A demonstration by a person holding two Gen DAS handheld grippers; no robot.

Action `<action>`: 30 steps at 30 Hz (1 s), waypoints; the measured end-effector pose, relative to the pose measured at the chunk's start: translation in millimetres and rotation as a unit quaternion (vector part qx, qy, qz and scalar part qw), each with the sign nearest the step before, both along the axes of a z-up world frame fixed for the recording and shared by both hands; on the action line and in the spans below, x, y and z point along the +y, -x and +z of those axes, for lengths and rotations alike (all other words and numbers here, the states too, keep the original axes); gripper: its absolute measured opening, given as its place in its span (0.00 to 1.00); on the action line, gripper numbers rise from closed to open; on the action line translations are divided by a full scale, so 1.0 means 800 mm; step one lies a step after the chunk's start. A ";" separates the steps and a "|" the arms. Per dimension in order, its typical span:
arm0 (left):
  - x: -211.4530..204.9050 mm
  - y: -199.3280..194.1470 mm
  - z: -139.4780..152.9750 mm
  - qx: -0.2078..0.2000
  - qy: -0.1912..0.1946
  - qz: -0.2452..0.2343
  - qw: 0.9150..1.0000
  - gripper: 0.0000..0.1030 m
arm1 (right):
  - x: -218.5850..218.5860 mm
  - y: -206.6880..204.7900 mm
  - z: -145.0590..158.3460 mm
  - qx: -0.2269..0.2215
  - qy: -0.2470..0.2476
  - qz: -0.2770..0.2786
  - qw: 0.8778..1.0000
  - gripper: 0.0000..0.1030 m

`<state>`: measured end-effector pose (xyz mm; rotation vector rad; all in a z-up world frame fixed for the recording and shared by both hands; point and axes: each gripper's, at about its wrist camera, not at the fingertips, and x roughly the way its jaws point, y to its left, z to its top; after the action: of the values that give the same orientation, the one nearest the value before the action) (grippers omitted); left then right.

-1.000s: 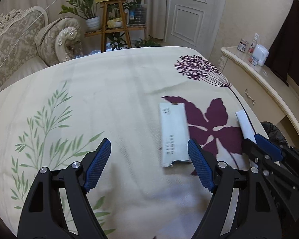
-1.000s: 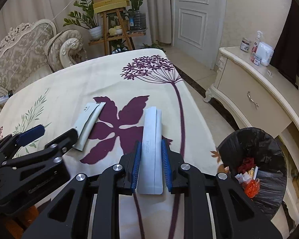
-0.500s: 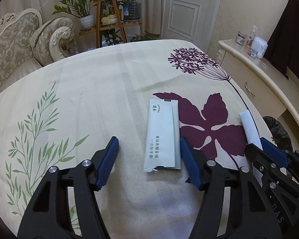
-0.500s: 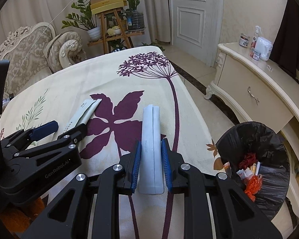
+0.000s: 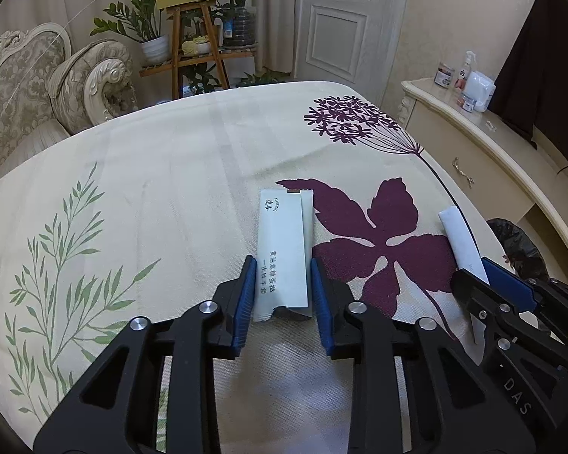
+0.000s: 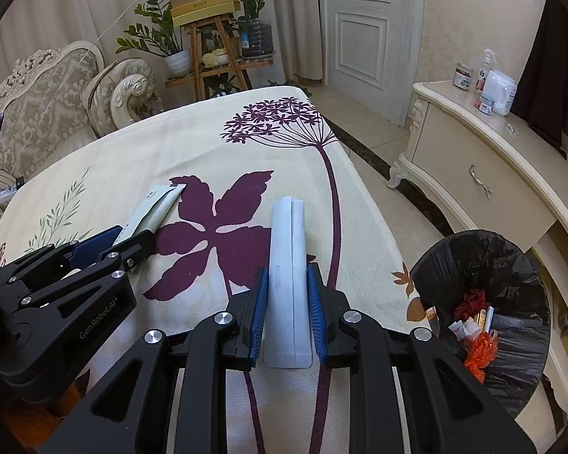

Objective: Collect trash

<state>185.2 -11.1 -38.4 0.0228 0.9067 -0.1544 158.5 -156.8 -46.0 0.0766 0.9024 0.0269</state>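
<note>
Meanwhile, at a table draped in a cream floral cloth, two hand-held grippers work side by side on trash pickup. L gripper has just been closing its jaws around a pale green sachet w/ dark printed characters; its blue pads sit right at the sachet's long edges, though whether they press yet can't be told for sure from the left wrist view. Sachet lies flat on the cloth, near end torn, just left of a purple leaf print. From the right wrist view the same sachet pokes out ahead of the L gripper, angled toward the leaf.

R gripper is clamped on a white wrapper, a long folded packet w/ faint grey print, pads tight against both its sides. Wrapper runs straight out from the jaws, its far end over the purple stem of the cloth's printed flower. In the left wrist view the wrapper and R gripper show at right, near the table edge.

Beside the table, on the floor at right, a bin w/ black liner stands open, already holding red, orange & white scraps. Behind it, a cream sideboard w/ bottles on top; sofa, plant stand & white door in bkgd.
</note>
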 end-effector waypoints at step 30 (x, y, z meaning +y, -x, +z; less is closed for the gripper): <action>0.026 0.052 0.017 -0.016 0.019 0.005 1.000 0.20 | -0.005 0.025 0.015 -0.013 -0.002 0.003 1.000 0.22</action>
<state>143.5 9.9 -24.8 -0.0136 0.8721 -0.1621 138.8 -160.7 -33.8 0.0763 0.8767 0.0355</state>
